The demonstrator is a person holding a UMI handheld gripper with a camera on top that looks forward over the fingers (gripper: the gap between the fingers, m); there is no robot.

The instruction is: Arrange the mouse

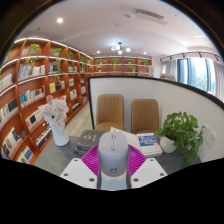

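You've got the mouse up off the desk right now, pale and rounded, sitting between the two magenta pads of the gripper. By the look of it the fingers are pinched in on its flanks, one pad on each side, no gap that I can make out. So the mouse is right in the claw, low and centred, nose pointing forward along the fingers. Ahead of the fingertips lies the desk with a book just beyond and to the right. A potted plant sits further right, a white vase of flowers off to the left, and two tan chairs stand behind the desk against the partition. My read is that you're mid-carry, so keep your wrist level and your squeeze steady. That smooth shell looks like it could slip forward if you tip down. Bring it low over a bare patch of desk short of the book. Settle its belly flat before you spread the fingers, and release evenly so it doesn't twist.
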